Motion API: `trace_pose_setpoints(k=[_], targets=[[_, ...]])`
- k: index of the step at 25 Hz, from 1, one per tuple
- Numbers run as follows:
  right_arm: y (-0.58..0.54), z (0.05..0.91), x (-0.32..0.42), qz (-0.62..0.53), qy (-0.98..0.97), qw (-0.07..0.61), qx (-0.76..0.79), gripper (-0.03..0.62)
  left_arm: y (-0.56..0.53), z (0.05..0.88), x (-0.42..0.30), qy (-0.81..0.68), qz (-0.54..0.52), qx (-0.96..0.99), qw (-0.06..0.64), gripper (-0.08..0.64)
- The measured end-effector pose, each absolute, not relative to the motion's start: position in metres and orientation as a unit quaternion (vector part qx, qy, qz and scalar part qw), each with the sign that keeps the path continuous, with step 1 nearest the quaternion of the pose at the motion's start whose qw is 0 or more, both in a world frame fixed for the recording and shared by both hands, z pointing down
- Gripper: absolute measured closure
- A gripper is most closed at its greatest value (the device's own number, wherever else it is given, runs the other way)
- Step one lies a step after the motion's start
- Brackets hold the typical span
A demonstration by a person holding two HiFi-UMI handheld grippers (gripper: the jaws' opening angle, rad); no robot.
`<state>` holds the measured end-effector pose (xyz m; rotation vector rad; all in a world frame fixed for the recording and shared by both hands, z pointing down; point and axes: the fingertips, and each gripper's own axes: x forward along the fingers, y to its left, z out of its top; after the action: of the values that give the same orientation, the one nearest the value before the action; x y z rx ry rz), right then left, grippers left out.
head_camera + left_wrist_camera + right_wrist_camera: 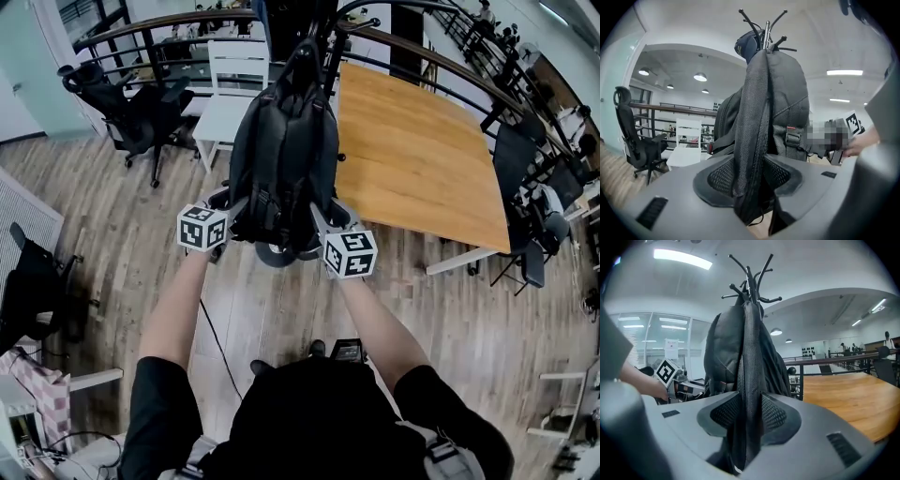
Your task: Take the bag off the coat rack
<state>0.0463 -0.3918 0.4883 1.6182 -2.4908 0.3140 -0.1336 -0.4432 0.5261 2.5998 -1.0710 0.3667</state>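
A black backpack hangs by its top from the hooks of a black coat rack, directly in front of me. My left gripper is shut on the bag's left shoulder strap low down; the mesh strap is pinched between the pads. My right gripper is shut on the right shoulder strap at about the same height. In the right gripper view the coat rack's hooks stand above the backpack. A dark cap hangs on the rack behind the bag.
A wooden table stands just right of the rack. A white chair and a black office chair stand behind and to the left. A curved railing runs along the back. More chairs crowd the right.
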Motion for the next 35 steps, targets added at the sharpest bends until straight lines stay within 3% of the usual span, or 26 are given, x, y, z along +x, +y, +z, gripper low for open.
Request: trace_pose_setpoints(k=[12,18,35], targets=[[-0.393,0.49,0.055,0.125,-0.824,0.033,0.552,0.457,-0.43,0.522,-0.129,-0.405,0.097,0.903,0.106,0.41],[-0.386,0.482,0.06,0.15,-0.822,0.017,0.549,0.476,-0.405,0.512,-0.129,-0.412,0.081,0.899,0.126,0.426],[-0.319,0.394,0.045,0.101,-0.855,-0.038,0.507,0.493,-0.315,0.415,-0.147,-0.424,0.038,0.902,0.068,0.445]])
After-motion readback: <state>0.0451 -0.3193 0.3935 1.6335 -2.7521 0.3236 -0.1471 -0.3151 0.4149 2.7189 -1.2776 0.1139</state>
